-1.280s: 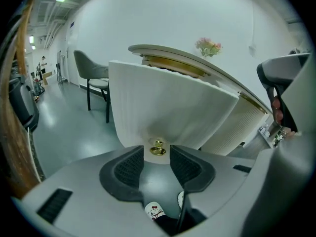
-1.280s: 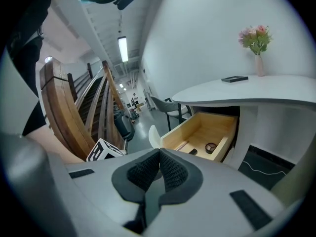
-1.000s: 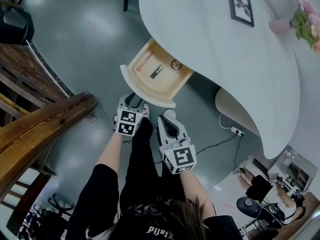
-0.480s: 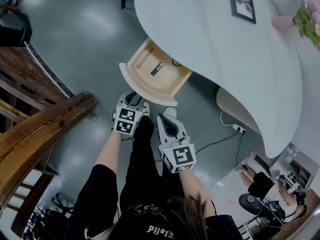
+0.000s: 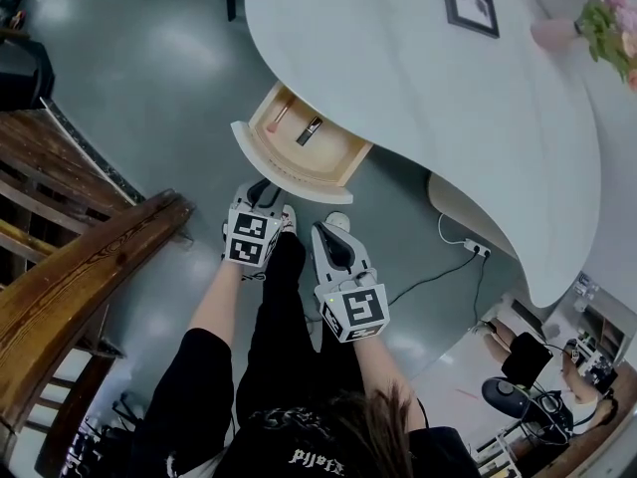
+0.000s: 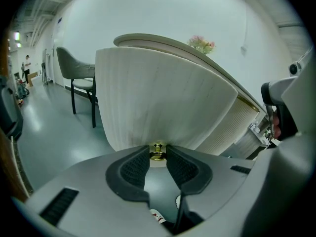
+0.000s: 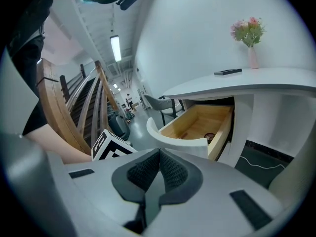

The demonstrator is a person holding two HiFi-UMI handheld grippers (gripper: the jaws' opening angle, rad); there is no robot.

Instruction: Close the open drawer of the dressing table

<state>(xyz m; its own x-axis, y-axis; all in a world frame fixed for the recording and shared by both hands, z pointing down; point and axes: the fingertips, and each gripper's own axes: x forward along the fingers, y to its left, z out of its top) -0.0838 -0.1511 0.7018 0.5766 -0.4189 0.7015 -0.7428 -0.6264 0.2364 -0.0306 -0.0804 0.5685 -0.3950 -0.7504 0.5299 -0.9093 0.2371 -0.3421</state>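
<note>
The drawer (image 5: 317,153) of the dressing table (image 5: 418,78) stands partly pulled out, its curved white front towards the person. The left gripper (image 5: 262,193) has just been closing its jaws and pinches the small brass knob (image 6: 157,152) on that front. The right gripper (image 7: 159,154), jaws together and empty, hangs just beside it, short of the drawer.

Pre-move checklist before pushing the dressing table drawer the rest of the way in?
1. Grip: left gripper on the brass knob: ok; its jaws have just been closing and the pads pinch it.
2. State: drawer partly open: ok.
3. Contents below the rim, pink stick and small dark tube: ok.
4. Clearance: right gripper apart from the drawer, shut and empty: ok.
5. Drawer's back end under the tabletop unobstructed: cannot tell.
</note>
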